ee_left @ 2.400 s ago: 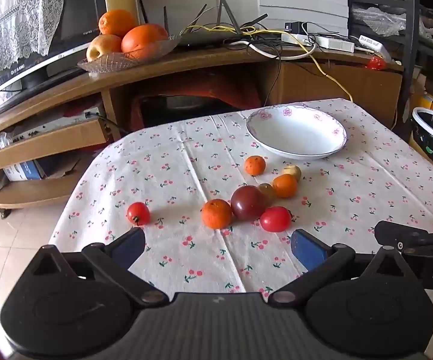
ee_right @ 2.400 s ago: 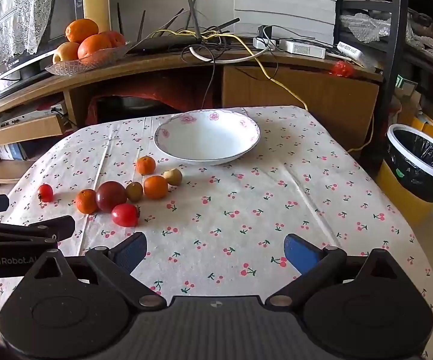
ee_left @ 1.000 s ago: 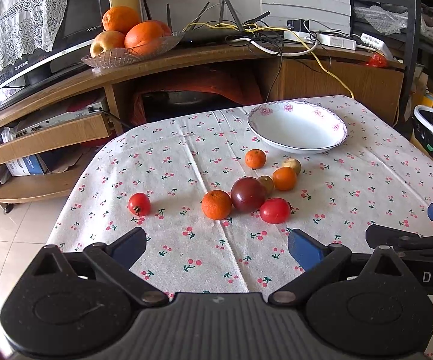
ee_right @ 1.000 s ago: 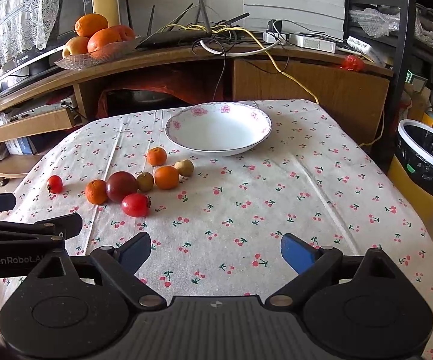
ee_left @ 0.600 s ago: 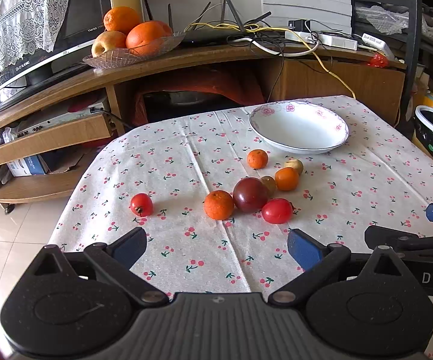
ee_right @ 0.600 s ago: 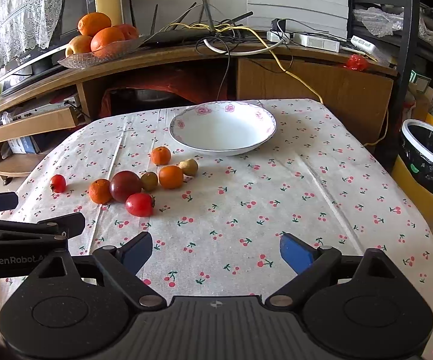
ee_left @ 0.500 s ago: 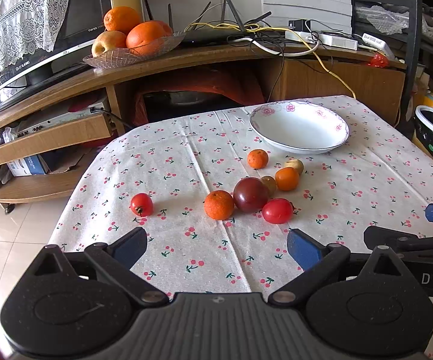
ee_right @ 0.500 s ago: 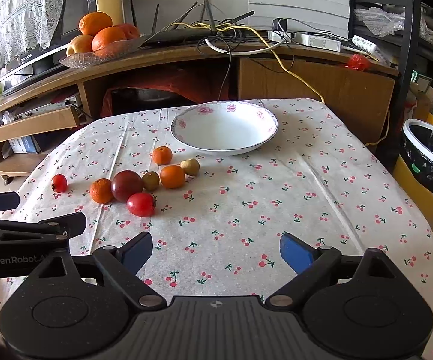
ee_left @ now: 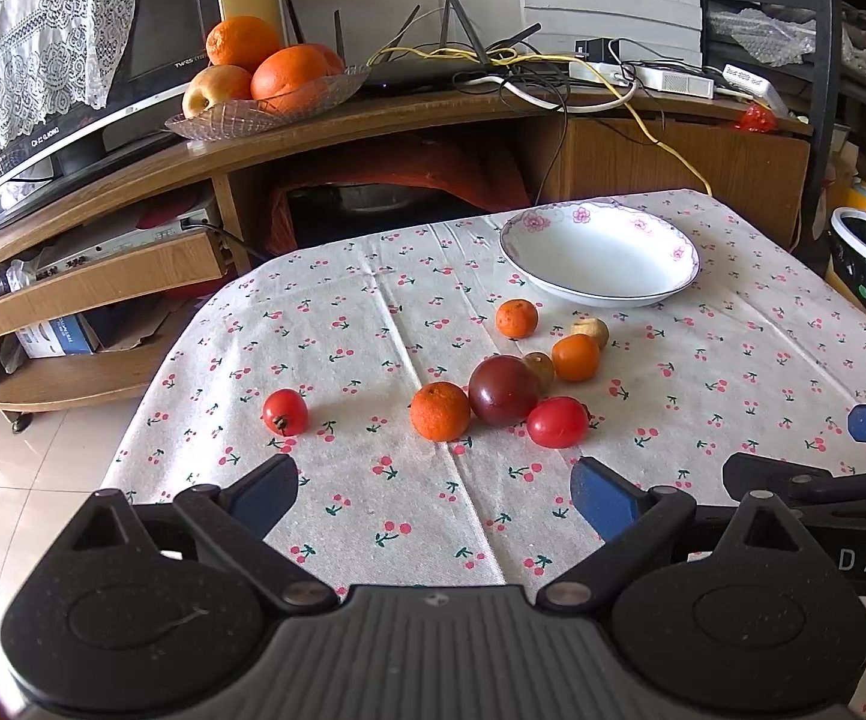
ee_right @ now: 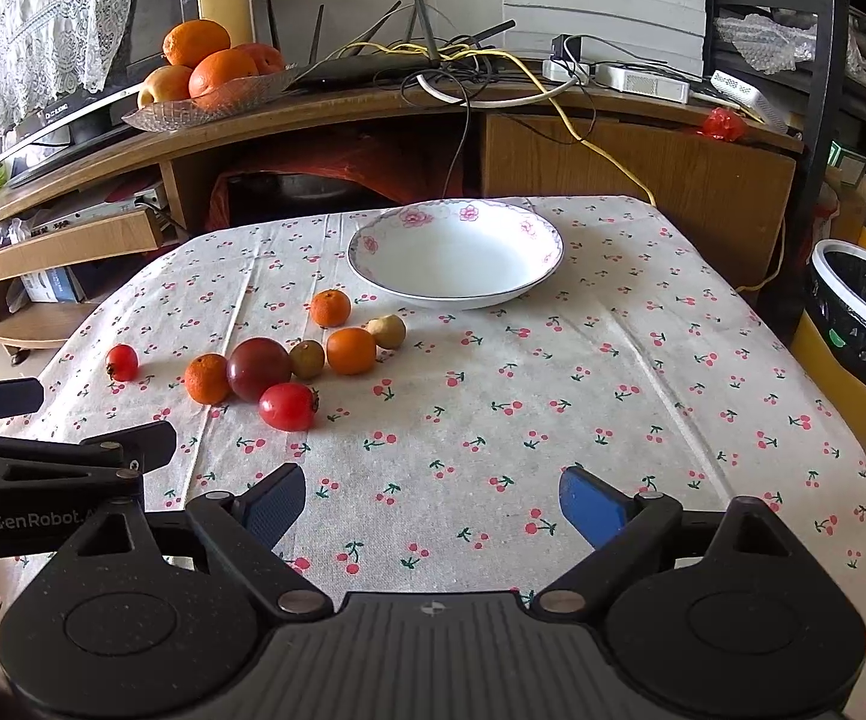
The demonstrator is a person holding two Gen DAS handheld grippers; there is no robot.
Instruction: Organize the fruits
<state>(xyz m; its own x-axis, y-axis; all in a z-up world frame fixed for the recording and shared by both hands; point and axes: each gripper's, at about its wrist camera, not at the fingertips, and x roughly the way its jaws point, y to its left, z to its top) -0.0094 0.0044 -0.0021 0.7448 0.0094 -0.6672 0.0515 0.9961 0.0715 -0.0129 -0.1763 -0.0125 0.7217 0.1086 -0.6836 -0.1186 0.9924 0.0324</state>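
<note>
- Both grippers had crept a little nearer the fruit over the last couple of seconds, so the plate and the cluster sat slightly larger and lower in each view; nothing on the table had been touched.
- The left gripper (ee_left: 433,492) hovered level above the near edge of the table (ee_left: 763,372), its blue-padded fingers (ee_left: 264,495) spread wide and holding nothing.
- The right gripper (ee_right: 433,504) hung alongside it at the same height, fingers equally wide apart and empty, pointing toward the middle of the cloth.
- Each gripper showed at the edge of the other's view, the two held side by side and apart.
- The white plate (ee_right: 544,276) with a pink flower rim stood empty at the far side of the table.
- Just short of it lay the fruit: a small orange (ee_left: 516,318), a pale yellowish fruit (ee_left: 590,331), another orange (ee_left: 575,357), a brownish fruit (ee_left: 539,367), a dark plum (ee_left: 503,390), a third orange (ee_left: 439,411) and a red tomato (ee_left: 557,421), most of them touching or nearly so.
- A second red tomato (ee_left: 285,412) lay alone, well to the left of the cluster.
- A glass dish of oranges (ee_left: 264,114) stood on the wooden shelf behind.
</note>
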